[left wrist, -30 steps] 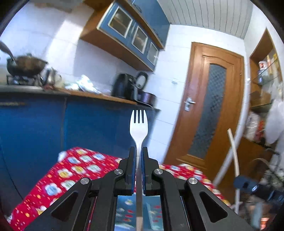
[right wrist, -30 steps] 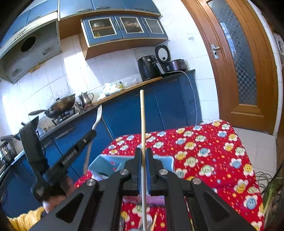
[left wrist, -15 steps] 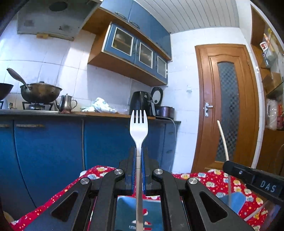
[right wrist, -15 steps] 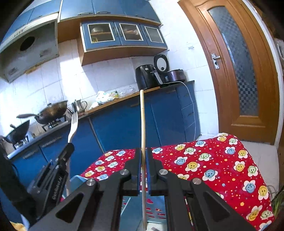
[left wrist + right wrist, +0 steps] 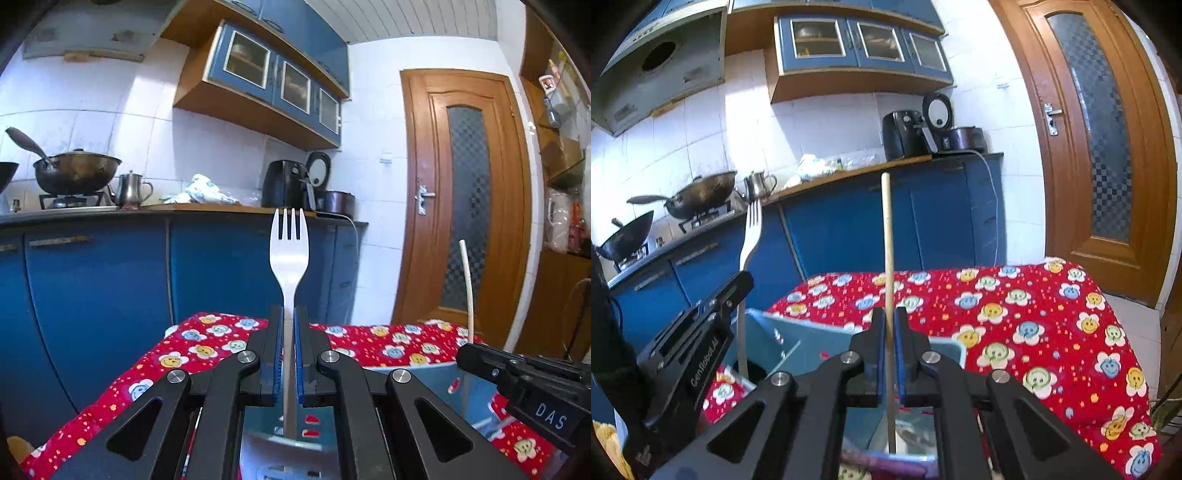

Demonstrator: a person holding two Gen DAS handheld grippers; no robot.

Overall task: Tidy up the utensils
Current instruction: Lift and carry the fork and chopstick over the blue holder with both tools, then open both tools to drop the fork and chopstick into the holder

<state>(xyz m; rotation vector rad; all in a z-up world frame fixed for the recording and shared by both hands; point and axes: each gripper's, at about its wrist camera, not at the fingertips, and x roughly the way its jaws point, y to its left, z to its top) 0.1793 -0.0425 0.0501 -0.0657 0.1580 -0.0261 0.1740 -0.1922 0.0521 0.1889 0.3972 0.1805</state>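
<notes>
Utensils stand upright in both grippers above a table (image 5: 1052, 332) covered by a red flowered cloth. On the left, the left gripper (image 5: 289, 354) has its jaws clamped on the handle of a silver fork (image 5: 289, 254), tines up, over the left part of a light blue organizer tray (image 5: 764, 332). Just to the right, the right gripper (image 5: 890, 354) has its jaws closed on a single pale wooden chopstick (image 5: 886, 240), whose lower end reaches down into the tray. Behind them run blue kitchen cabinets (image 5: 849, 229) with woks (image 5: 701, 192) on the stove; a wooden door (image 5: 1108, 147) is at far right.
</notes>
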